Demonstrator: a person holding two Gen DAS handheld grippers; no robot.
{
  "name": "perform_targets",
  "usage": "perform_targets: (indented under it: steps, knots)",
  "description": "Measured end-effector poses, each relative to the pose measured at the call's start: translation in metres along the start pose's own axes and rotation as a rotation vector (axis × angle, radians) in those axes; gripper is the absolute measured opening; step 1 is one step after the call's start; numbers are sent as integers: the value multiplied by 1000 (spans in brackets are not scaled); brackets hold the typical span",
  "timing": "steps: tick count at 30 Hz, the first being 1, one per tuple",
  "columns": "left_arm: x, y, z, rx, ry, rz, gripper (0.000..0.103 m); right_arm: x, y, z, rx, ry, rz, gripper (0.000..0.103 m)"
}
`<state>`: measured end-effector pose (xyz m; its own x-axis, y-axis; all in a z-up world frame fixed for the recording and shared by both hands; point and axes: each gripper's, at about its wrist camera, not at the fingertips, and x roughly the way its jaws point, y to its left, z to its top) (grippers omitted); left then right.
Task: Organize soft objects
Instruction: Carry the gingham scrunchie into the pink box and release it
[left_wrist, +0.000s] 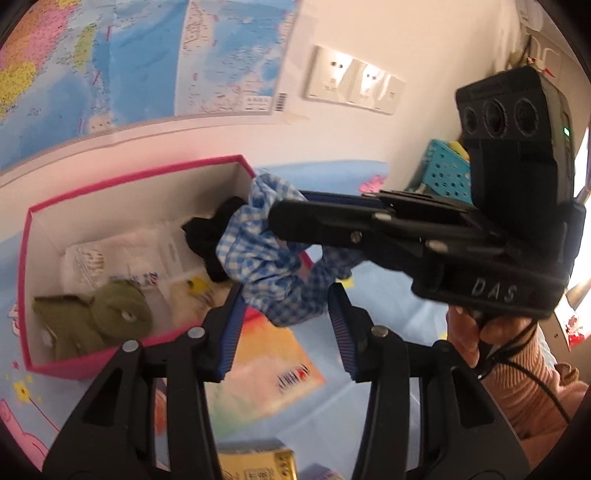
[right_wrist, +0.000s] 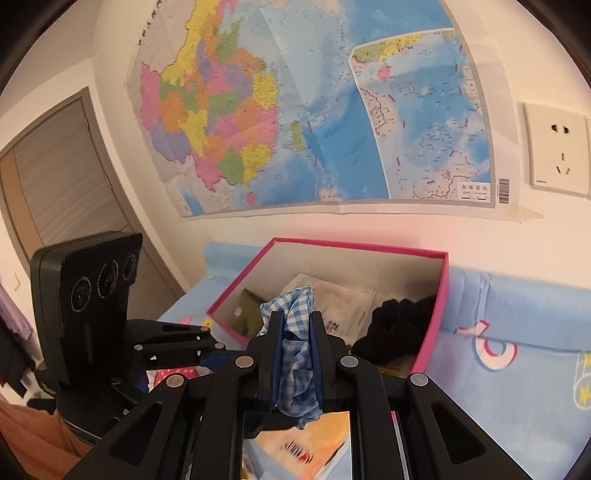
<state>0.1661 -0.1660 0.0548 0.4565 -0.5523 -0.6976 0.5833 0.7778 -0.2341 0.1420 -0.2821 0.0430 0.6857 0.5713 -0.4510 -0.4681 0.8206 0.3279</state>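
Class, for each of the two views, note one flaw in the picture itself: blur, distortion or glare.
Left wrist view: the green toy in the pink box is smeared by motion blur, and the window edge at right is blown out. Right wrist view: fisheye bends the map and door frame into curves; corners go black.

Right gripper (right_wrist: 297, 332): jaws clamped on checked cloth (right_wrist: 295, 369), centre of its own view. Left gripper (left_wrist: 288, 317): jaws apart, lower centre, pads clear of the cloth. A hand (left_wrist: 476, 332) grips the right handle at lower right.
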Motion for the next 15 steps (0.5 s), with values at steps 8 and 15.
perform_targets:
  steps: [8, 15]
  knots:
    - [24, 16, 16, -31, 44, 61, 45, 28, -22, 8, 24, 25, -47, 16]
    - [37, 21, 19, -49, 66, 132, 54, 46, -38, 1, 40, 81, -133, 27]
